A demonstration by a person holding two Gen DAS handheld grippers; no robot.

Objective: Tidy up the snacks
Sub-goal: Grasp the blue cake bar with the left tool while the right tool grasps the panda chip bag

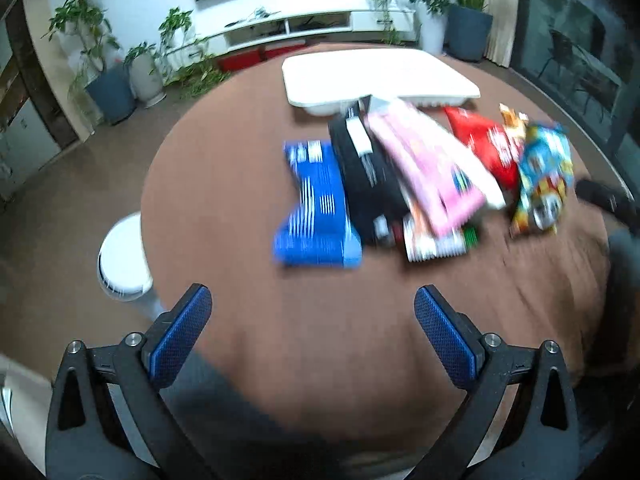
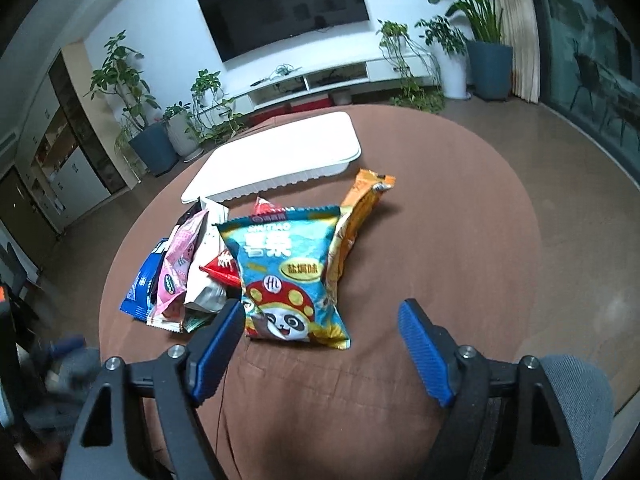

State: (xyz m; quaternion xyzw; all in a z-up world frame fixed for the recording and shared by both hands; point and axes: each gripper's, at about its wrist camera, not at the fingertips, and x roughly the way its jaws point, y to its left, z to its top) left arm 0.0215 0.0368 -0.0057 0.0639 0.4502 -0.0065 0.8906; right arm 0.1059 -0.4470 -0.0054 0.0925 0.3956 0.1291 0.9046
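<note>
Fingers of the left gripper [image 1: 312, 312] stand spread wide with nothing between them, blue pads [image 1: 182, 332] facing each other above the brown cloth of the round desk [image 1: 224, 184]. Fingers of the right gripper [image 2: 322, 332] are likewise spread and hold nothing; the left pad [image 2: 218, 354] sits just beside the lower left corner of the panda snack bag [image 2: 290, 276], though whether it touches is unclear.

From the left wrist view, which is blurred, the snacks lie in a loose row between 12 and 2 o'clock of the fingers. A blue packet [image 1: 316, 208] lies at the 9 o'clock end of the row, a black packet [image 1: 366, 176] just beside it, then a pink packet [image 1: 424, 168] overlapping a white-ended one, a red packet [image 1: 484, 144] behind, and the panda snack bag [image 1: 540, 184] at the 3 o'clock end. A white tray [image 1: 360, 76] rests at 12 o'clock beyond the row, near the far edge of the desk.

From the right wrist view, the panda bag lies at 12 o'clock, flat and face up. An orange packet [image 2: 362, 208] leans against its 2 o'clock side. The red packet [image 2: 222, 272], pink packet [image 2: 182, 264] and blue packet [image 2: 142, 284] fan out toward 10 o'clock, overlapping one another. The white tray [image 2: 280, 156] sits beyond them at 11 o'clock.
</note>
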